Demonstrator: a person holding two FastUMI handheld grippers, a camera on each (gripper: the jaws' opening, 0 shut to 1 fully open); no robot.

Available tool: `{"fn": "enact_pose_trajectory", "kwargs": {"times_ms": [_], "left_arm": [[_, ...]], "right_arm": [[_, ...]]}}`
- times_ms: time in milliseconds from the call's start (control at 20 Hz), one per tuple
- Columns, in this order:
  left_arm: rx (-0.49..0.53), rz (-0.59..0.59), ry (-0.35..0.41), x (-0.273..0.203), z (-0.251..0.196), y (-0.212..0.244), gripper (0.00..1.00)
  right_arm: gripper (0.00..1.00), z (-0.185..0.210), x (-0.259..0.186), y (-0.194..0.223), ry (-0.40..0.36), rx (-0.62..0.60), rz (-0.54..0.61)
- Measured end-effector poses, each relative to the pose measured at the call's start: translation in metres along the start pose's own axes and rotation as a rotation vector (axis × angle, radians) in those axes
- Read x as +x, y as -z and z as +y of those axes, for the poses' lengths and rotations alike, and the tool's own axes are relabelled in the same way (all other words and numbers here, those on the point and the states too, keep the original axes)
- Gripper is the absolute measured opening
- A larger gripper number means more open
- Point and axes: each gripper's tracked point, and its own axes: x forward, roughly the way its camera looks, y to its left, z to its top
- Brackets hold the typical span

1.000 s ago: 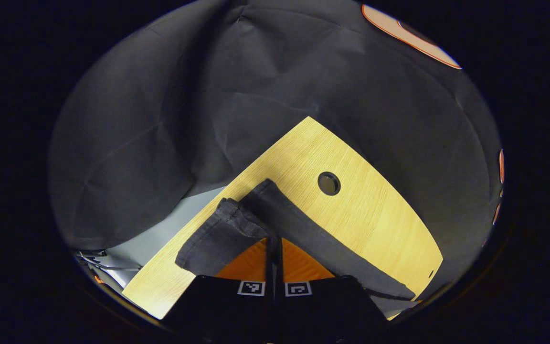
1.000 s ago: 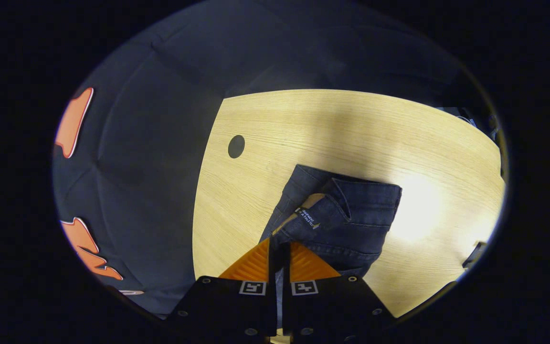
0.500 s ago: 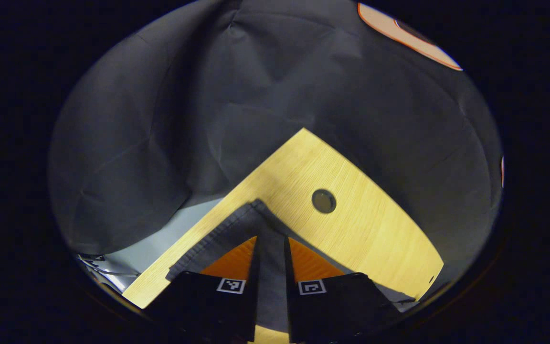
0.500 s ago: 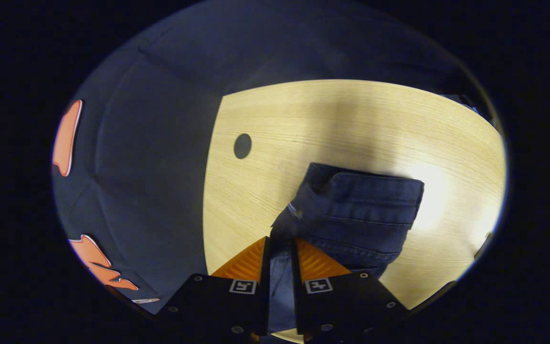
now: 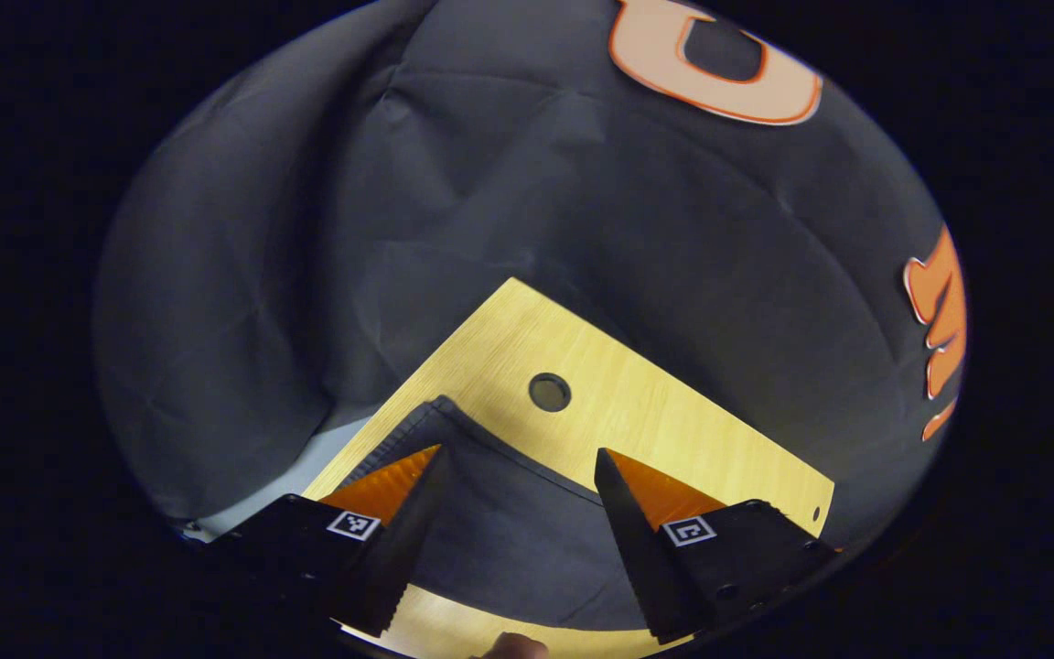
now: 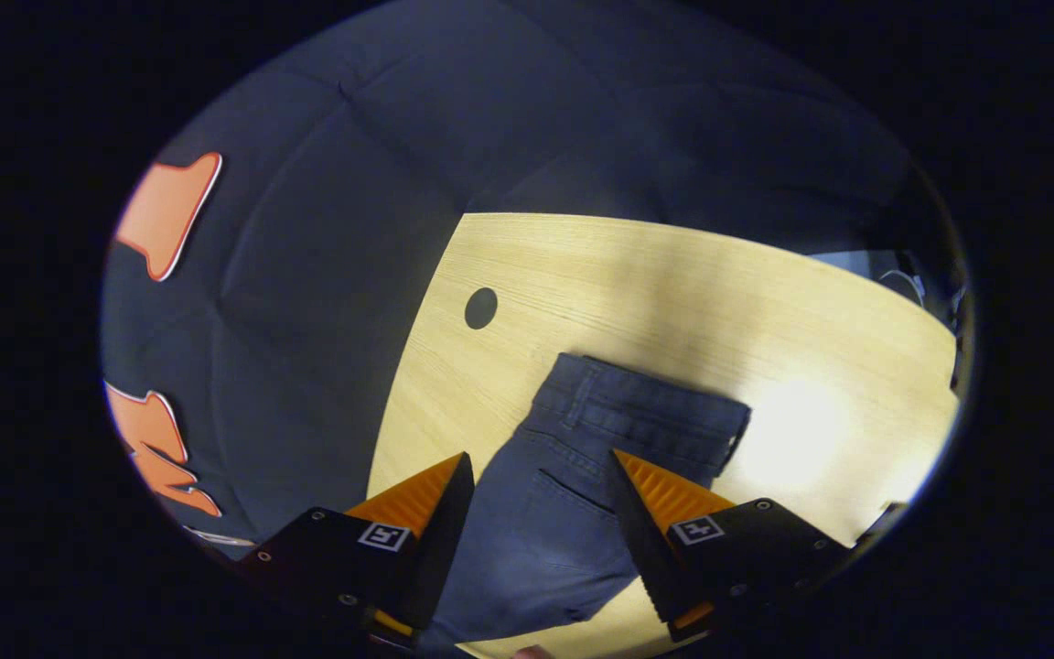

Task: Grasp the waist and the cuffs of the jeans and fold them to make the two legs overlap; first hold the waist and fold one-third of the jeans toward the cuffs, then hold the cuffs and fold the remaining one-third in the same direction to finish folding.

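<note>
Jeans [image 6: 573, 476] flat on the table [image 6: 673, 284], waistband away from the right gripper [image 6: 536, 476]; both grippers' jaws spread, empty.

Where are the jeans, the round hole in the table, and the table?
jeans [image 6: 573, 513], right gripper view, on the seat panel below the waistband.
round hole [image 6: 481, 308], right gripper view, its dark middle.
table [image 6: 673, 284], right gripper view, bare wood top.
</note>
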Motion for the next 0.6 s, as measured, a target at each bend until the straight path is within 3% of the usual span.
{"fn": "enact_pose_trajectory", "kwargs": {"times_ms": [150, 450, 500, 600], "left_arm": [[0.096, -0.094, 0.038, -0.032, -0.022, -0.008, 0.96], [0.240, -0.413, 0.083, -0.117, -0.072, -0.021, 0.96], [0.255, -0.452, 0.084, -0.128, -0.080, -0.022, 1.00], [0.277, -0.523, 0.095, -0.156, -0.095, -0.020, 0.96]], "right_arm": [[0.95, -0.025, -0.004, 0.004, 0.057, -0.052, -0.014], [0.98, -0.064, 0.010, 0.028, 0.119, -0.055, 0.022], [0.98, -0.066, 0.013, 0.030, 0.117, -0.055, 0.025], [0.98, -0.069, 0.015, 0.033, 0.120, -0.061, 0.033]]}}
